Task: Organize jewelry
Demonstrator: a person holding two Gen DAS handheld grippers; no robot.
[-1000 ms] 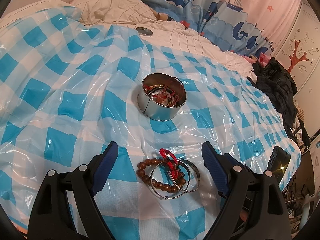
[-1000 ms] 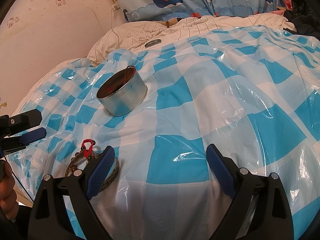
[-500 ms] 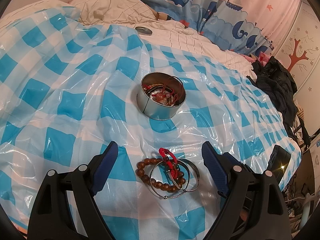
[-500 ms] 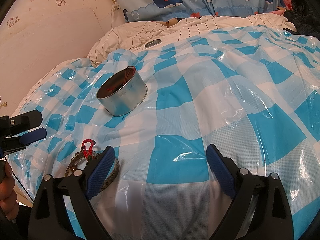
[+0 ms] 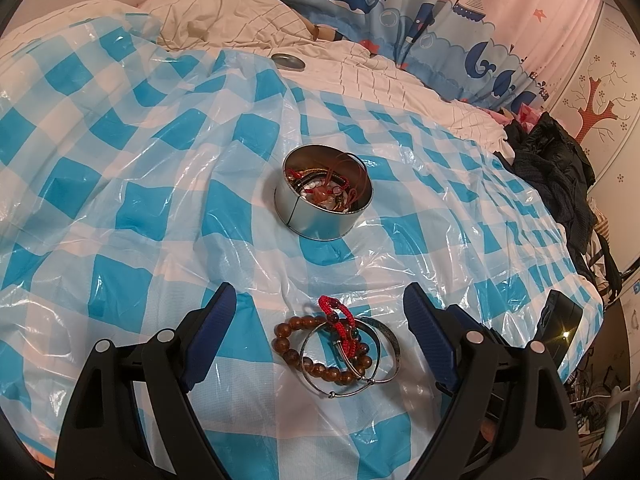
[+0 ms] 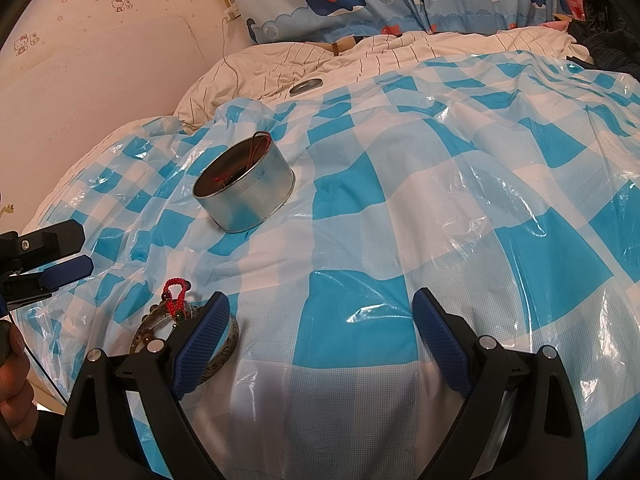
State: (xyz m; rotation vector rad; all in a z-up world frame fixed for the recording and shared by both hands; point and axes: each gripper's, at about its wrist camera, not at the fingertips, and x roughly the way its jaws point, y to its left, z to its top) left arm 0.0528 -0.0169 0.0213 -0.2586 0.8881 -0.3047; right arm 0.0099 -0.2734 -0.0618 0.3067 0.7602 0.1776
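A round metal tin point(image 5: 323, 206) stands open on the blue-checked plastic sheet point(image 5: 140, 184) and holds several bracelets and red cords. It also shows in the right wrist view point(image 6: 244, 190). A small pile lies in front of it: a brown bead bracelet point(image 5: 288, 346), a red cord bracelet point(image 5: 338, 314) and two silver bangles point(image 5: 384, 350). My left gripper point(image 5: 320, 340) is open and empty, its fingers on either side of the pile. My right gripper point(image 6: 320, 344) is open and empty, just right of the pile point(image 6: 176, 308). Its left finger hides part of a bangle.
The tin's lid point(image 5: 287, 61) lies far back on the white quilt. A whale-print curtain point(image 5: 400, 12) hangs behind the bed. Dark clothes point(image 5: 556, 172) are heaped at the right edge. A black device point(image 5: 560, 328) sits off the bed's right corner.
The left wrist view has drifted slightly, so the pile and tin sit a little to the left. The right gripper and the jewelry have not moved.
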